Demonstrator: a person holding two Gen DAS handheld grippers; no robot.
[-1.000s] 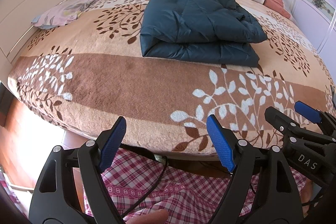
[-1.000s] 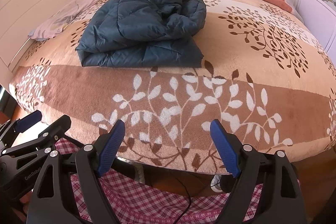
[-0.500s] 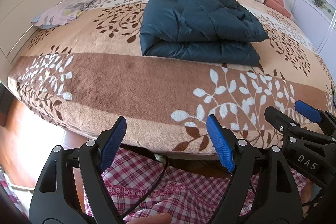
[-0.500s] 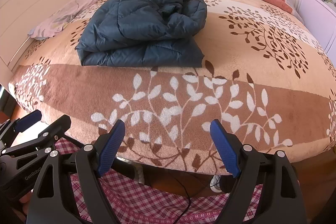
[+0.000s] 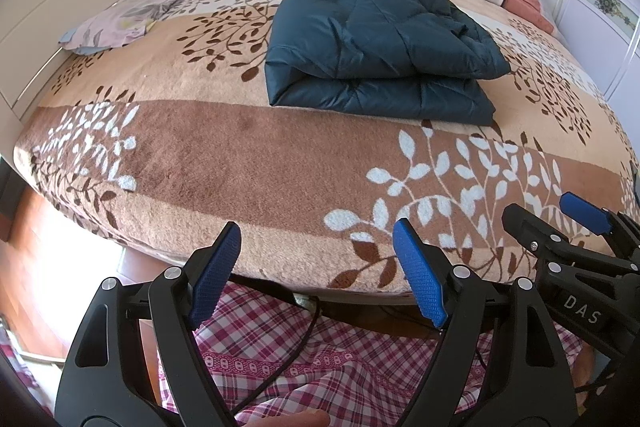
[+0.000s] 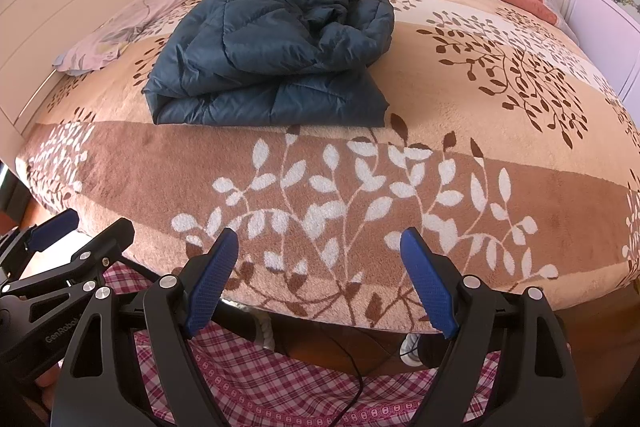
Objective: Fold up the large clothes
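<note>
Navy jacket (image 5: 376,39) folded, unmoved; hand-held grippers unchanged.

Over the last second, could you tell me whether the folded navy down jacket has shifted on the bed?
No. The navy down jacket keeps its place on the leaf-patterned blanket, near edge along the same brown band.

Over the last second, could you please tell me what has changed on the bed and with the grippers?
Almost nothing. Both views drift very slightly; nothing was grasped or released. The left gripper and right gripper stay open and empty near the bed's edge. The folded dark blue jacket remains on the leaf-patterned blanket, untouched.
</note>
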